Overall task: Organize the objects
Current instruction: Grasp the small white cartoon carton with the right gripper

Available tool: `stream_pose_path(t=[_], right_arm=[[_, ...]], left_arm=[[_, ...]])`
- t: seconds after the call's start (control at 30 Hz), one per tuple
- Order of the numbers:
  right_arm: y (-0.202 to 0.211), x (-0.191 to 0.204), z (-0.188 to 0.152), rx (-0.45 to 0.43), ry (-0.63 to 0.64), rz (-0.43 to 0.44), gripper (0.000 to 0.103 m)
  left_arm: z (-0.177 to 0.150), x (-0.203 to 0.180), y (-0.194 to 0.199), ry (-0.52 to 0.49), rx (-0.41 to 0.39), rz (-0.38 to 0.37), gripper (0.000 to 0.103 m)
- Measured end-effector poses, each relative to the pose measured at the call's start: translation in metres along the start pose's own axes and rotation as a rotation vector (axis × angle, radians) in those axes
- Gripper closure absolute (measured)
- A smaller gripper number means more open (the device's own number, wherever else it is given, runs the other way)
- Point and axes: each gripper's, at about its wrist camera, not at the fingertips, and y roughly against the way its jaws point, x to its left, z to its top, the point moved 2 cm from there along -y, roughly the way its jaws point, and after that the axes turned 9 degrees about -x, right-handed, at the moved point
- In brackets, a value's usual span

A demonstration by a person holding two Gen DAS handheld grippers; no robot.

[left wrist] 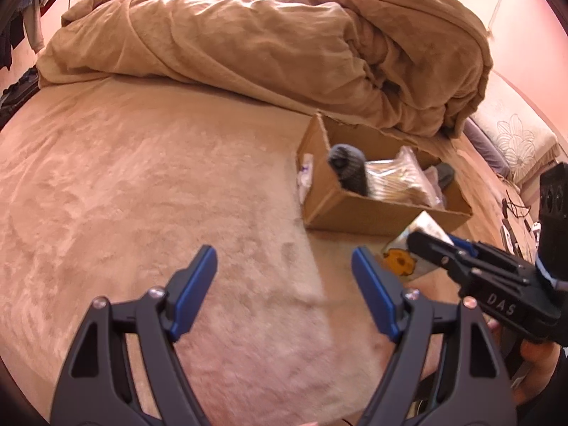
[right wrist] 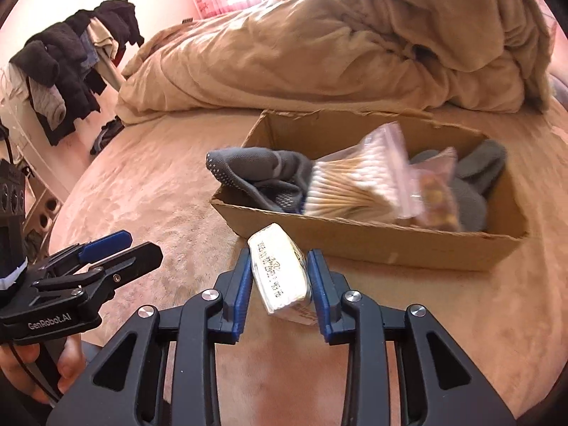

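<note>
An open cardboard box (right wrist: 390, 245) sits on the bed and holds grey socks (right wrist: 259, 174), a bag of cotton swabs (right wrist: 348, 184) and another small bag (right wrist: 436, 191). My right gripper (right wrist: 280, 277) is shut on a white tissue packet (right wrist: 277, 273), held just in front of the box's near wall. In the left wrist view the box (left wrist: 355, 209) lies ahead to the right, with the right gripper (left wrist: 436, 248) and the packet (left wrist: 408, 248) beside it. My left gripper (left wrist: 284, 277) is open and empty over the bedspread.
A crumpled tan duvet (left wrist: 266, 35) is piled at the back of the bed behind the box. Dark clothes (right wrist: 71, 71) hang on a rack to the left. A pillow (left wrist: 511, 142) lies at the far right.
</note>
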Motion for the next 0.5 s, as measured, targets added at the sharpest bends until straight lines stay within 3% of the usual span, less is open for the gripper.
stream_pose_path(t=[0.5], right_arm=[[0.083, -0.071, -0.024, -0.025, -0.062, -0.072, 0.07]], left_arm=[[-0.012, -0.064, 0.035, 0.004, 0.002, 0.004, 0.023]])
